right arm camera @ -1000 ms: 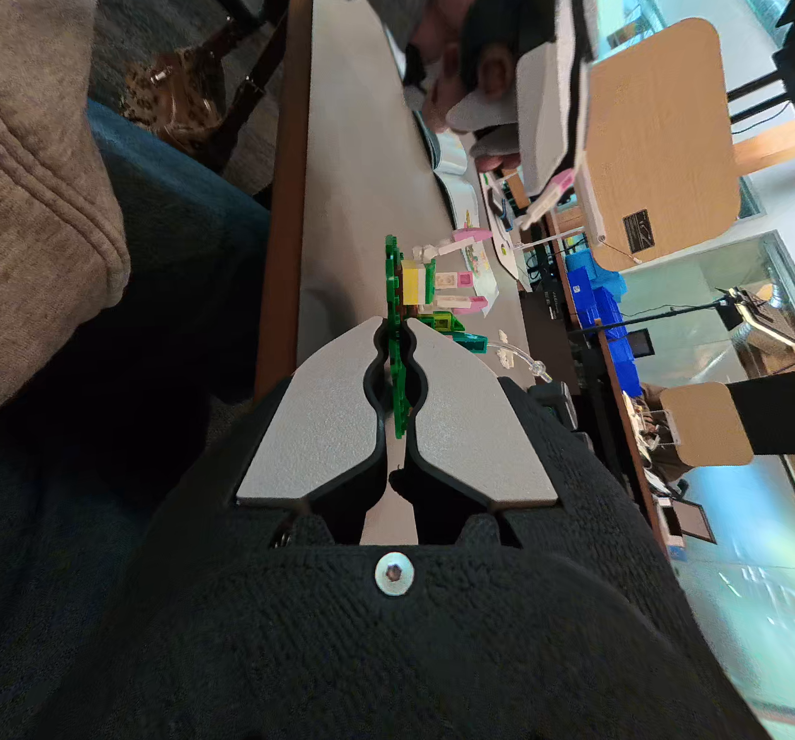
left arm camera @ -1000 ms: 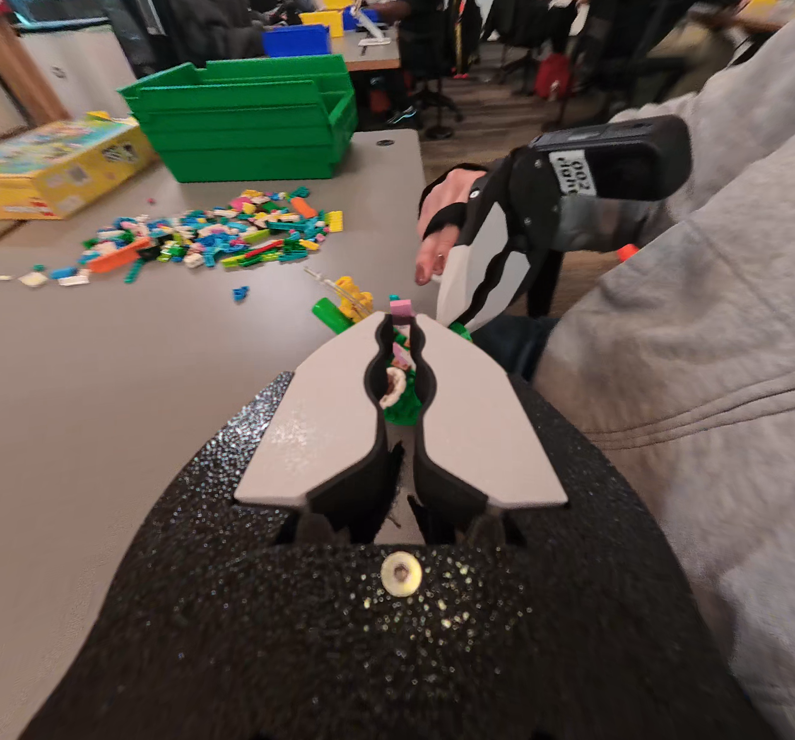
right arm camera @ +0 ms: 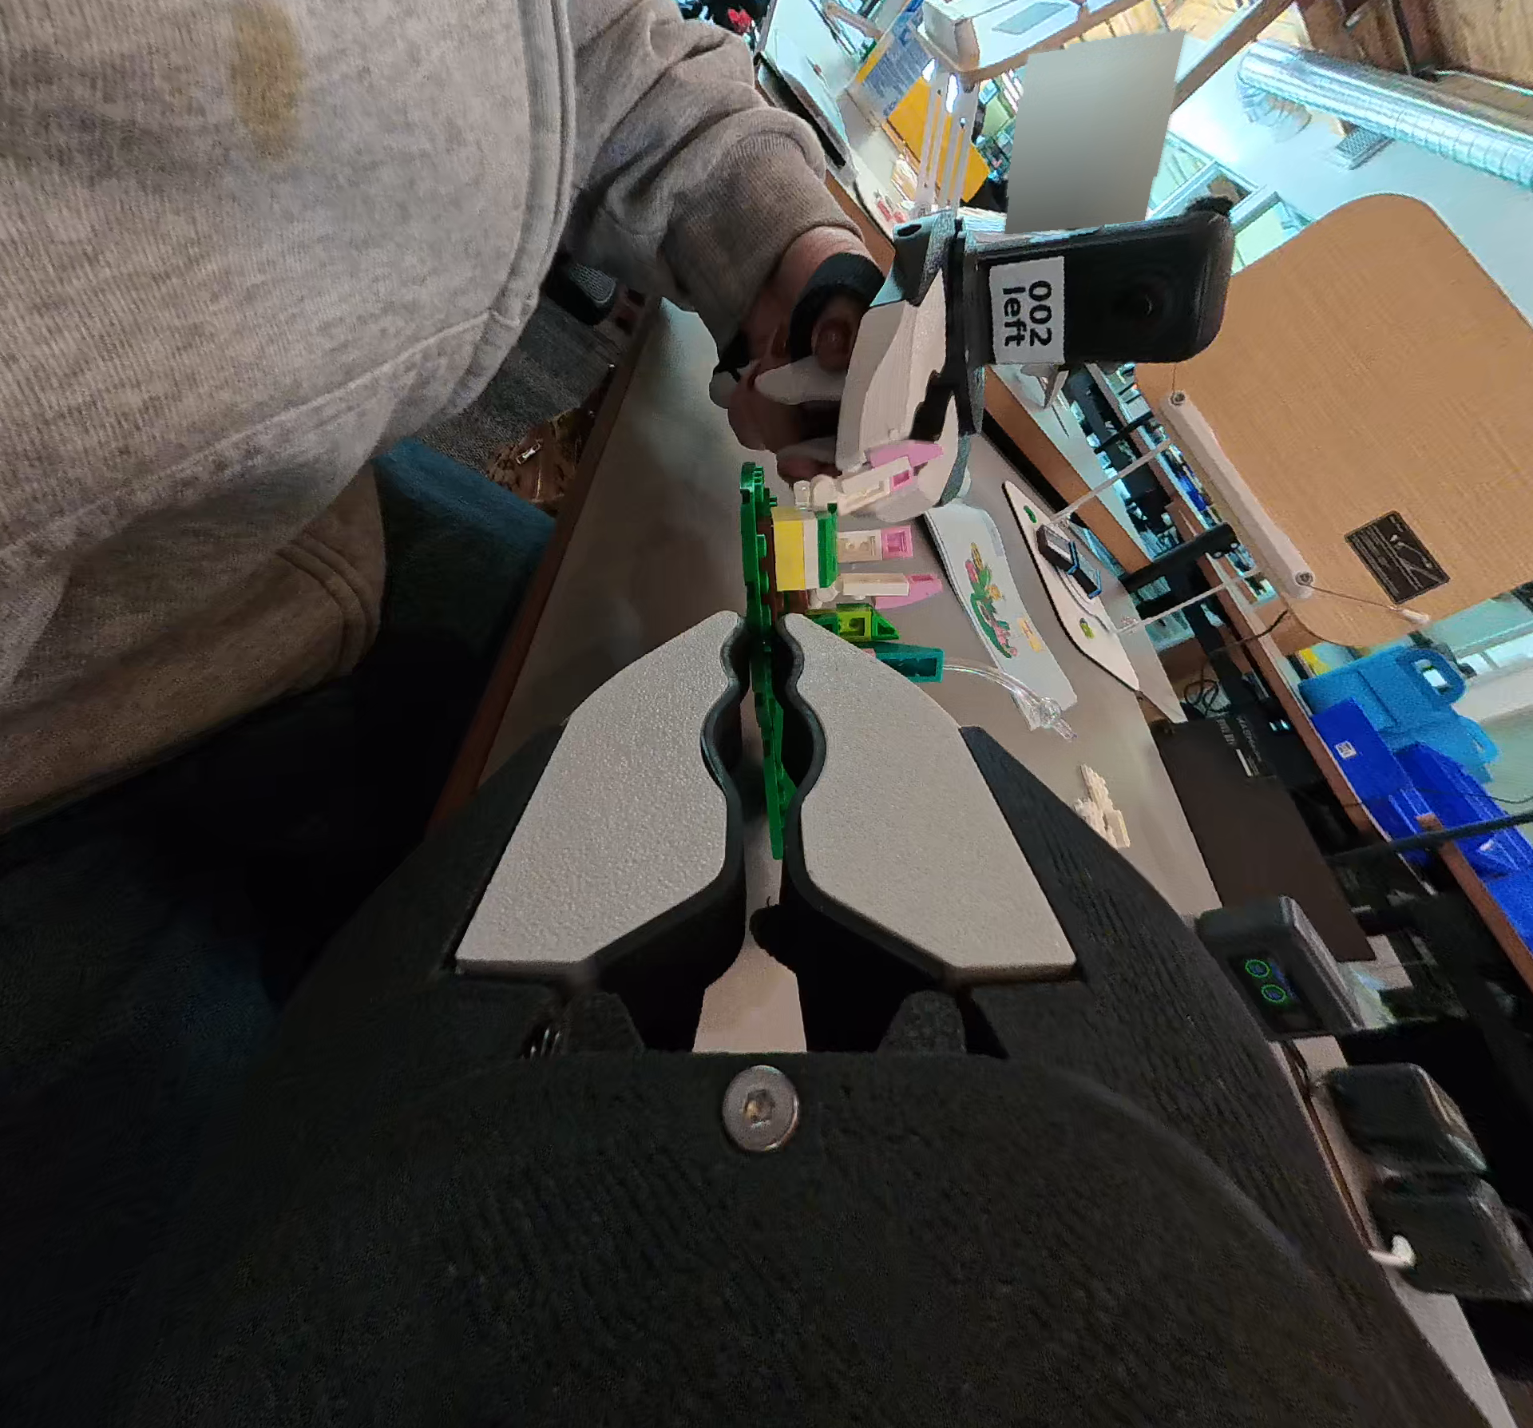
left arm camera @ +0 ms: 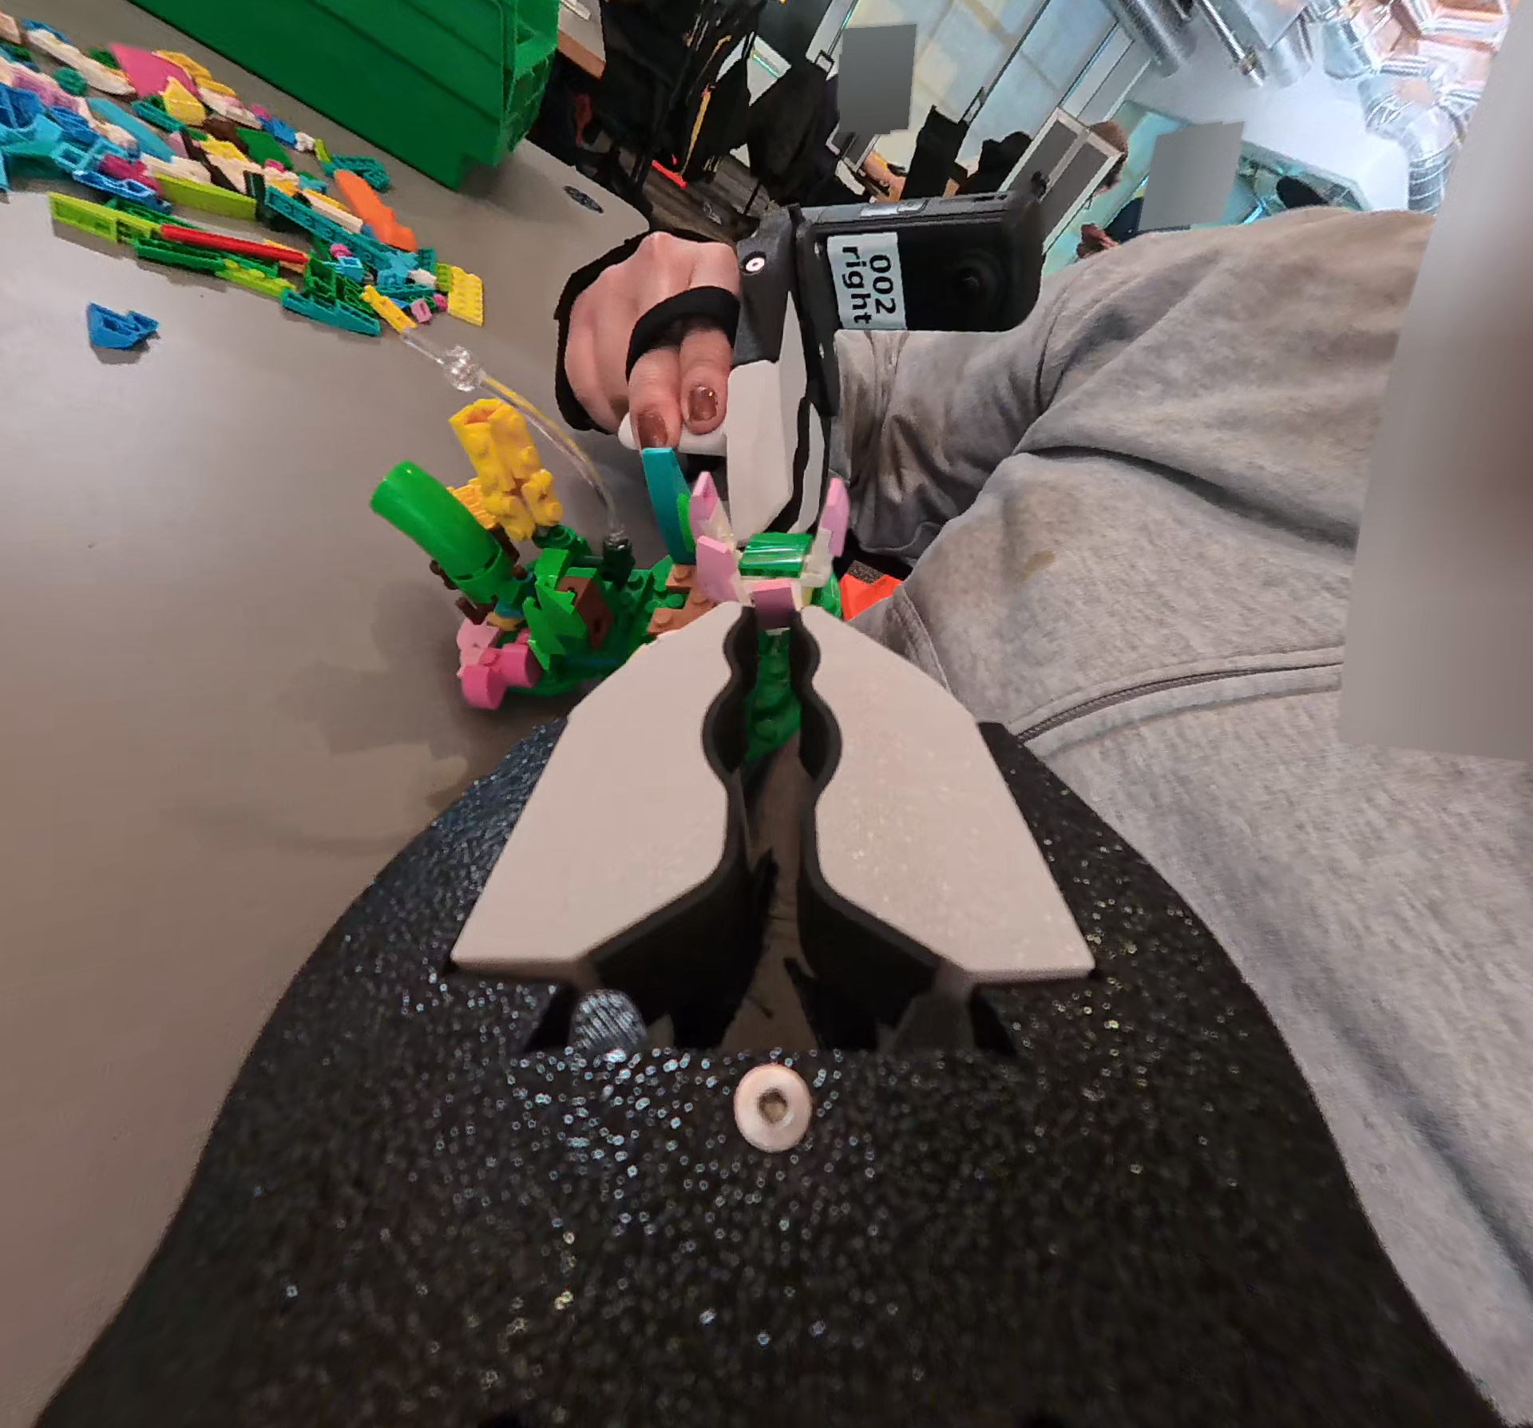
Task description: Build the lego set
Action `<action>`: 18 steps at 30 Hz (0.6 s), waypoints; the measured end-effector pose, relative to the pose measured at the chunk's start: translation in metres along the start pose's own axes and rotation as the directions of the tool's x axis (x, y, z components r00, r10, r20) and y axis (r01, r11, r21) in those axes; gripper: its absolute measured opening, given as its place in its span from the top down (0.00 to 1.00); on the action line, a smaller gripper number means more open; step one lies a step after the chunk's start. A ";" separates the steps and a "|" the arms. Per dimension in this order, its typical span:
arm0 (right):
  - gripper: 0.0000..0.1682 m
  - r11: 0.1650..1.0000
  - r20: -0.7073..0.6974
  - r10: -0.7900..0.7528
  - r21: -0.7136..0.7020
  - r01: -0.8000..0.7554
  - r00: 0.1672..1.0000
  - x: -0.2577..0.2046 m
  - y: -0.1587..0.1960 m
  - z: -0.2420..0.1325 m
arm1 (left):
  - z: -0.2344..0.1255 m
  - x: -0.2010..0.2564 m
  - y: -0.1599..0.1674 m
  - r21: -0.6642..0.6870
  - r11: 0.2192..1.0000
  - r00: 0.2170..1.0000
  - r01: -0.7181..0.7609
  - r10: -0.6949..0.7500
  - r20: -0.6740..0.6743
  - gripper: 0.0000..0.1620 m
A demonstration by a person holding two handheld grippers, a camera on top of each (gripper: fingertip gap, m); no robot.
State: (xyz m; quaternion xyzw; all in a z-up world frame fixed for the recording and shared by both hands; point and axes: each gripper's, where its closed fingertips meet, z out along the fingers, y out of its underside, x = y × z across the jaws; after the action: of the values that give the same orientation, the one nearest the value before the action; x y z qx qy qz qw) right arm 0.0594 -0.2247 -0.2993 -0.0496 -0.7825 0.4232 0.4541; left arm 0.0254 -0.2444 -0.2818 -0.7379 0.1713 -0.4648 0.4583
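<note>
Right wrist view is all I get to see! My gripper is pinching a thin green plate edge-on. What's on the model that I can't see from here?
Observer: In the left wrist view, a bent green tube sticks out of the model, left of the pink petals.
Operator: Cool! Are there more bricks to use?
Observer: Yes, a pile of loose bricks lies farther back on the table.
Operator: What's behind the pile?
Observer: Stacked green bins.
Operator: Is any brick all alone?
Observer: One blue piece lies apart from the pile.
</note>
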 end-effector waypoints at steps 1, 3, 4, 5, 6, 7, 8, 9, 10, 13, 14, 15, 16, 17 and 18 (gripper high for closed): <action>0.98 1.000 0.002 -0.001 0.003 0.001 1.000 0.000 0.000 0.000 | 0.001 -0.001 0.001 -0.006 1.000 1.000 -0.003 0.003 0.002 0.95; 0.98 1.000 0.008 -0.003 0.007 0.003 1.000 -0.001 0.000 0.000 | 0.003 -0.001 0.002 -0.012 1.000 1.000 0.000 0.001 0.000 0.96; 0.98 1.000 0.010 -0.003 0.008 0.003 1.000 -0.002 0.000 0.000 | 0.003 -0.001 0.002 -0.009 1.000 1.000 0.004 -0.004 -0.004 0.96; 0.98 1.000 0.010 -0.003 0.009 0.003 1.000 -0.002 0.000 0.000 | 0.003 -0.001 0.002 -0.007 1.000 1.000 0.010 -0.010 -0.011 0.96; 0.98 1.000 0.009 -0.002 0.010 0.002 1.000 -0.001 0.000 0.000 | 0.003 0.000 0.001 -0.002 1.000 1.000 0.014 -0.014 -0.020 0.96; 0.98 1.000 0.007 0.000 0.011 0.000 1.000 -0.001 0.000 0.000 | 0.002 0.001 0.001 0.001 1.000 0.999 0.017 -0.017 -0.029 0.96; 0.98 1.000 0.004 0.002 0.011 -0.002 1.000 0.000 0.000 -0.001 | 0.002 0.002 0.001 0.003 1.000 0.999 0.018 -0.018 -0.033 0.96; 0.98 1.000 0.003 0.005 0.012 -0.005 1.000 0.000 0.000 -0.001 | 0.002 0.002 0.001 0.002 1.000 0.999 0.015 -0.015 -0.032 0.96; 0.98 1.000 0.003 0.007 0.013 -0.007 1.000 0.000 0.001 -0.001 | 0.002 0.002 0.001 0.001 1.000 0.999 0.011 -0.011 -0.031 0.96; 0.98 1.000 0.003 0.007 0.014 -0.007 1.000 0.000 0.001 -0.001 | 0.003 0.003 0.002 -0.003 1.000 1.000 0.002 -0.002 -0.024 0.96; 0.98 1.000 0.004 0.007 0.014 -0.007 1.000 0.000 0.001 -0.001 | 0.003 0.003 0.002 -0.004 1.000 1.000 -0.001 0.001 -0.023 0.96; 0.98 1.000 0.004 0.007 0.015 -0.007 1.000 -0.001 0.001 -0.001 | 0.003 0.004 0.002 -0.003 1.000 1.000 -0.001 0.001 -0.022 0.96; 0.98 1.000 0.003 0.008 0.015 -0.008 1.000 -0.001 0.001 -0.001 | 0.003 0.003 0.002 -0.002 1.000 1.000 -0.001 0.000 -0.021 0.96; 0.98 1.000 0.002 0.009 0.015 -0.009 1.000 0.000 0.001 -0.001 | 0.003 0.003 0.002 -0.001 1.000 1.000 -0.001 0.001 -0.020 0.96; 0.98 1.000 0.002 0.011 0.016 -0.011 1.000 0.000 0.001 0.000 | 0.003 0.003 0.003 -0.002 1.000 1.000 -0.001 0.001 -0.019 0.96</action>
State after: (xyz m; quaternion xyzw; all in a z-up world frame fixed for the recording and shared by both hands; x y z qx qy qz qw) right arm 0.0597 -0.2239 -0.3001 -0.0499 -0.7791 0.4318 0.4517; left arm 0.0300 -0.2464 -0.2826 -0.7337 0.1765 -0.4716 0.4563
